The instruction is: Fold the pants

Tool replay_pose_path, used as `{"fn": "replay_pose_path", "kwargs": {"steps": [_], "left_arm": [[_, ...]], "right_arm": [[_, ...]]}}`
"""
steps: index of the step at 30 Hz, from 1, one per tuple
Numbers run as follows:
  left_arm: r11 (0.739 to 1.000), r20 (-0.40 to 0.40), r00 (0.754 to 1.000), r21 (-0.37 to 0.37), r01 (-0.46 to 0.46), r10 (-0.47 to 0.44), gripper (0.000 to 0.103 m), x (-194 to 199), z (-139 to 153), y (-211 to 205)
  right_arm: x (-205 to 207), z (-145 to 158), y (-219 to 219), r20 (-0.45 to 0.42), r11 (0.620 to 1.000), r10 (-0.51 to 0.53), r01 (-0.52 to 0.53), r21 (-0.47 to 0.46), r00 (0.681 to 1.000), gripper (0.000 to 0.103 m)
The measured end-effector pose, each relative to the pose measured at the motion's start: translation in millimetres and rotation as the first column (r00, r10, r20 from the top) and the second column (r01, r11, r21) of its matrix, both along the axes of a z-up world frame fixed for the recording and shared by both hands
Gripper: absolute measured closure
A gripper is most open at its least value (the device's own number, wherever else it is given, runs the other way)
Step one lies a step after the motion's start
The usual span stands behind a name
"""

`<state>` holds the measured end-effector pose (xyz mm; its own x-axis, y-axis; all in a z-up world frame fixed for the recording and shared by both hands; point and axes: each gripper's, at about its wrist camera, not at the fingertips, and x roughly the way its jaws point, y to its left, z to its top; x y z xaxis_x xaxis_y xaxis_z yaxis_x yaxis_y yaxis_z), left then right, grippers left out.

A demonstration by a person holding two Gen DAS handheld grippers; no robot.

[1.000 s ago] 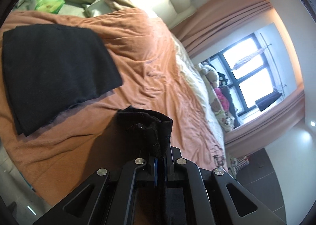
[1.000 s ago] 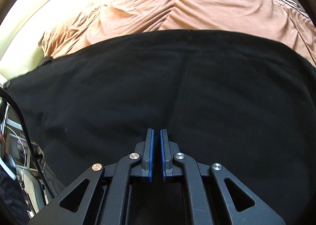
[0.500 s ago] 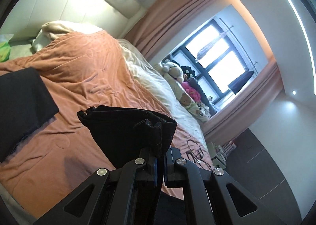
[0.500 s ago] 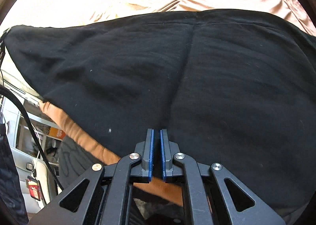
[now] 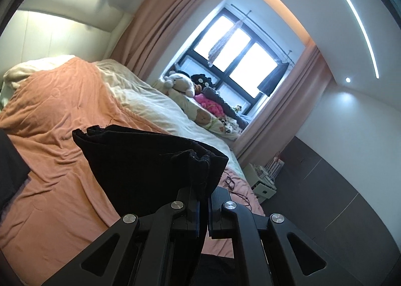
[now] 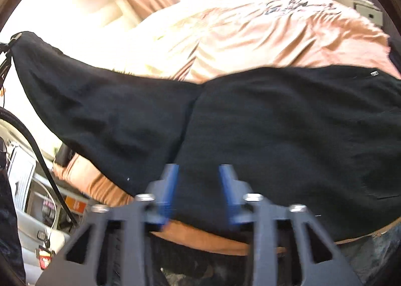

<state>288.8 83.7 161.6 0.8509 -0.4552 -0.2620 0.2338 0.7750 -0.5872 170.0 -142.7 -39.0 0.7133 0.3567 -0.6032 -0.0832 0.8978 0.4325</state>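
Pants (image 5: 150, 160), black, hang from the left gripper (image 5: 204, 200), whose jaws are clamped on a bunched edge of the cloth right at its tips; the fabric spreads away to the left of those tips and stands clear of the bed (image 5: 57, 115) beneath. In the right wrist view the same pants (image 6: 275, 130) fill the space ahead of the right gripper (image 6: 199, 185), draped wide across the bed (image 6: 250, 42) with one corner lifted far off to its left. That gripper's blue fingers (image 6: 170, 185) stand apart with cloth between and in front of them; whether they touch it I cannot tell, as the view is blurred.

By my reading the fold is barely under way: one end is raised, the bulk lies broad and unfolded, and no crease is set. Left to do, it seems: carry the raised end across onto the rest, lay it flat, smooth it, then fold again to a compact stack.
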Motion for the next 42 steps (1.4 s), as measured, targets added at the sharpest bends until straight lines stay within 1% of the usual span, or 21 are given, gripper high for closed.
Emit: {"fn": "replay_pose_path", "kwargs": {"steps": [6, 8, 9, 13, 19, 23, 27, 32, 36, 42], "left_arm": [[0.997, 0.023, 0.997, 0.037, 0.072, -0.073, 0.099, 4.1, 19.8, -51.9], [0.994, 0.024, 0.995, 0.047, 0.101, -0.102, 0.099, 6.6, 25.3, -73.3], [0.992, 0.022, 0.993, 0.053, 0.114, -0.115, 0.099, 8.1, 27.6, -83.8], [0.985, 0.018, 0.987, 0.077, 0.157, -0.159, 0.099, 12.8, 34.7, -121.2], [0.970, 0.018, 0.975, 0.104, 0.220, -0.223, 0.099, 19.2, 44.6, -173.9], [0.959, 0.006, 0.965, 0.109, 0.261, -0.263, 0.099, 21.1, 47.4, -208.2], [0.947, -0.007, 0.953, 0.116, 0.301, -0.302, 0.099, 24.1, 46.4, -238.7], [0.927, -0.049, 0.935, 0.119, 0.355, -0.352, 0.099, 24.5, 33.7, -279.4], [0.910, -0.093, 0.917, 0.116, 0.397, -0.388, 0.099, 31.7, 21.0, -312.2], [0.878, -0.139, 0.887, 0.135, 0.458, -0.441, 0.099, 35.1, 5.2, -367.7]], "right_arm": [[-38.7, 13.6, -42.5, 0.055, 0.997, -0.075, 0.074, 0.030, 0.996, 0.046], [-50.7, 14.8, -48.9, 0.071, 0.995, -0.096, 0.093, 0.047, 0.993, 0.046], [-53.7, 13.1, -48.7, 0.074, 0.994, -0.101, 0.097, 0.054, 0.992, 0.046], [-75.7, 9.0, -72.2, 0.092, 0.987, -0.140, 0.132, 0.088, 0.986, 0.046], [-94.9, -3.1, -104.6, 0.095, 0.974, -0.189, 0.174, 0.144, 0.977, 0.045], [-107.8, -8.2, -118.2, 0.093, 0.964, -0.220, 0.202, 0.174, 0.971, 0.045], [-120.2, -14.3, -134.7, 0.090, 0.951, -0.254, 0.232, 0.203, 0.963, 0.045], [-131.8, -27.3, -155.1, 0.074, 0.935, -0.287, 0.263, 0.237, 0.955, 0.045], [-141.2, -36.6, -170.3, 0.059, 0.922, -0.312, 0.288, 0.258, 0.948, 0.045], [-159.9, -52.1, -201.3, 0.028, 0.896, -0.356, 0.332, 0.294, 0.934, 0.045]]}}
